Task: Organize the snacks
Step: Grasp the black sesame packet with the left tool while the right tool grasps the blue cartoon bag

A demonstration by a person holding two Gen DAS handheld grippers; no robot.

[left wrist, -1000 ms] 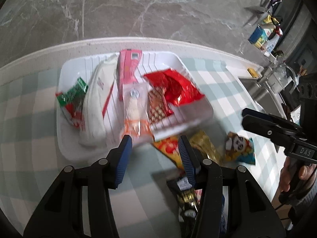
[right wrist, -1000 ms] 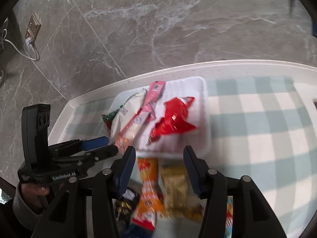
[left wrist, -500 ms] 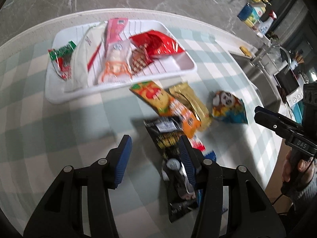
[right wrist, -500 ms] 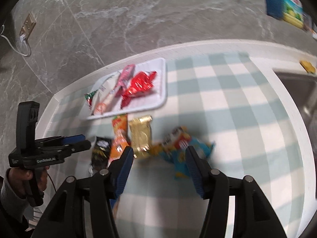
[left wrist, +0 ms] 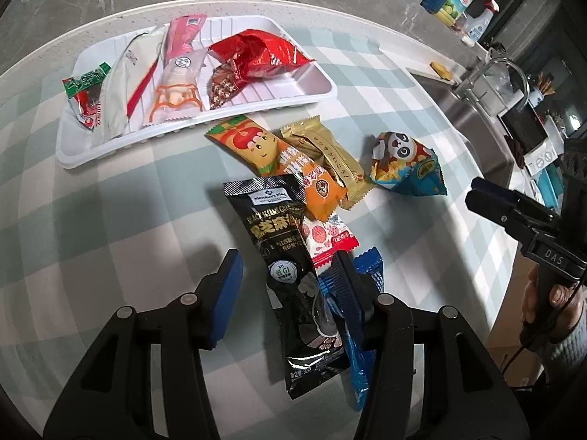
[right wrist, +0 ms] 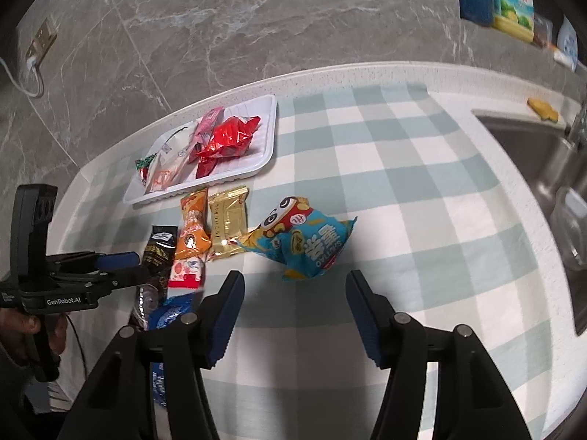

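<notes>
The left wrist view alone shows the faucet (left wrist: 502, 73); the right wrist view alone shows the wall outlet (right wrist: 40, 42). The left gripper (left wrist: 286, 293) is open and empty, its fingers straddling the black sesame packet (left wrist: 286, 256), which lies on the checked cloth (left wrist: 110, 220) below the white tray (left wrist: 312, 91). The right gripper (right wrist: 291, 310) is open and empty, just short of the panda snack bag (right wrist: 304, 245); contact appears absent.
</notes>
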